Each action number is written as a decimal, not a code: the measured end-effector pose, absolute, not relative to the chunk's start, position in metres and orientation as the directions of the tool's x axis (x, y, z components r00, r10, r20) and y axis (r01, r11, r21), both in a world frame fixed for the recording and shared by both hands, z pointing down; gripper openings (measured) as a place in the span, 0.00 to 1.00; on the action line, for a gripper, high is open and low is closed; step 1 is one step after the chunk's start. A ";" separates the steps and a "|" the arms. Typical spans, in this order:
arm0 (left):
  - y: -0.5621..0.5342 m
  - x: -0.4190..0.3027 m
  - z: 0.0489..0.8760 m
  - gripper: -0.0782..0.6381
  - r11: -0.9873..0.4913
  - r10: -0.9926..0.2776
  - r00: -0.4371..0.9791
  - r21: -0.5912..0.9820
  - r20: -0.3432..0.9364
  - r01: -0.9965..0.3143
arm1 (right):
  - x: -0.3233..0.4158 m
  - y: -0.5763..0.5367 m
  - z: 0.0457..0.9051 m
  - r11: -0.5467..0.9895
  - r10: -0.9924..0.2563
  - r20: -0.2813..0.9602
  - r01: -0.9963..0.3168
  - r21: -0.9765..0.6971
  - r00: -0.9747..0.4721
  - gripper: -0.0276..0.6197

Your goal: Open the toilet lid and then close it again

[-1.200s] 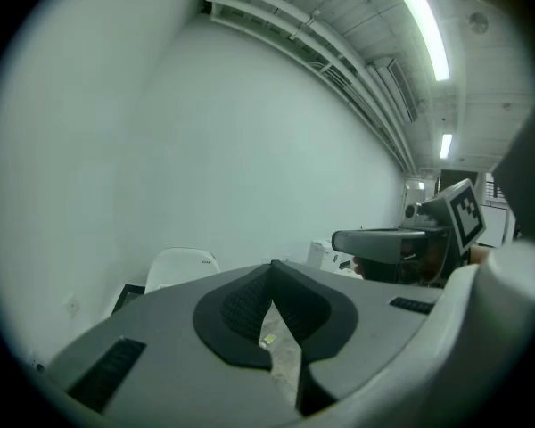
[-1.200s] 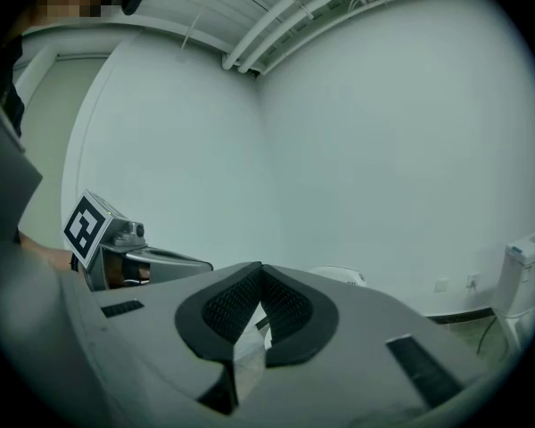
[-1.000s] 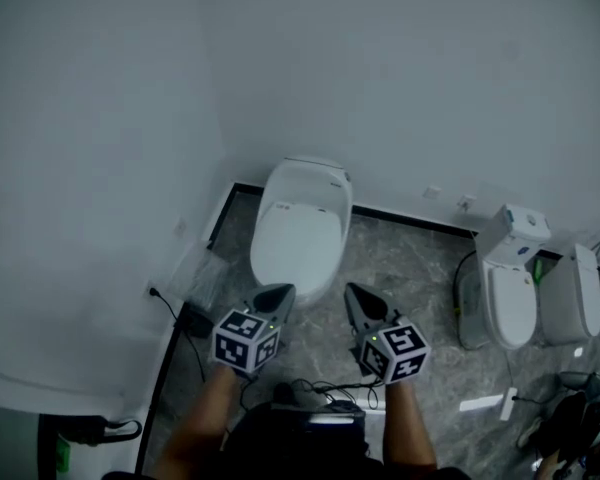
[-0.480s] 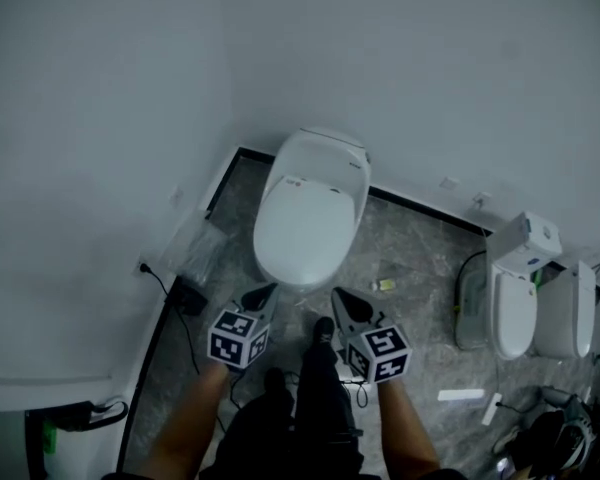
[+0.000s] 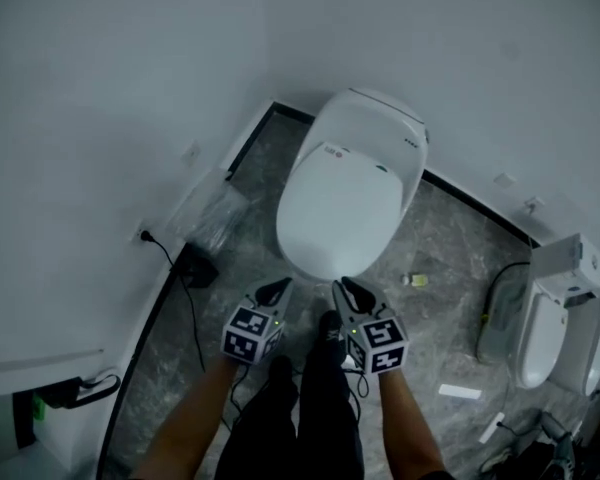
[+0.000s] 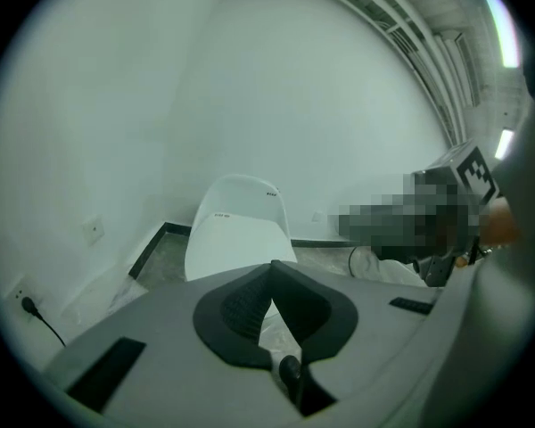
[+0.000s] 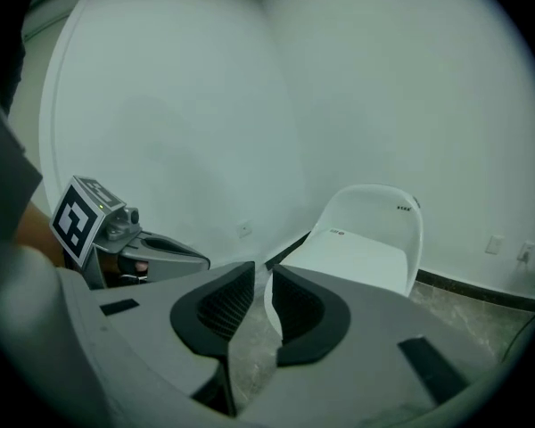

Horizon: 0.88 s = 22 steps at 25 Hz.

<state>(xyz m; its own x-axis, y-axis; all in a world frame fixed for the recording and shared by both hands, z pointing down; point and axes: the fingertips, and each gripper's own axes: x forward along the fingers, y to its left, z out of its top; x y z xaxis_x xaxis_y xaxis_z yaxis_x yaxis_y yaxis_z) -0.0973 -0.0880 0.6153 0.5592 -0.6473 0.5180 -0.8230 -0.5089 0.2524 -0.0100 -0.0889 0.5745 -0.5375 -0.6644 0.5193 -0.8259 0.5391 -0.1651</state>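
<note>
A white toilet [image 5: 350,193] stands against the wall with its lid [image 5: 342,208] down flat. Both grippers hover side by side just short of its front rim, touching nothing. My left gripper [image 5: 277,289] has its jaws shut and empty; in the left gripper view its tips [image 6: 272,267] meet in front of the toilet [image 6: 236,234]. The jaws of my right gripper [image 5: 351,290] have just been opening and stand a narrow slit apart, with nothing between them. In the right gripper view that gripper [image 7: 264,276] points at the lid [image 7: 357,257].
A black power adapter [image 5: 196,266] with its cable and a crumpled plastic bag [image 5: 216,217] lie left of the toilet by the wall. A small object [image 5: 417,280] sits on the marble floor to the right. More toilets [image 5: 540,340] stand at far right. The person's legs are below.
Both grippers have come down and forward toward the toilet's front rim. The toilet now fills more of the head view.
</note>
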 end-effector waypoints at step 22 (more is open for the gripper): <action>-0.134 -0.107 0.828 0.12 -0.524 -0.561 0.455 0.128 0.692 -0.842 | -0.037 -0.123 0.749 0.639 -0.591 0.638 -0.769 -0.002 -0.493 0.41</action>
<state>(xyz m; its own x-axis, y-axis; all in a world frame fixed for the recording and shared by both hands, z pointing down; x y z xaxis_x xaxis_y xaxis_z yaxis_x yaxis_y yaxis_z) -0.1068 -0.1343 0.8280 0.4546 -0.5610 0.6918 -0.8420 -0.5241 0.1282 -0.0371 -0.1232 0.7492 -0.4928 -0.5913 0.6384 -0.7691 0.6392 -0.0018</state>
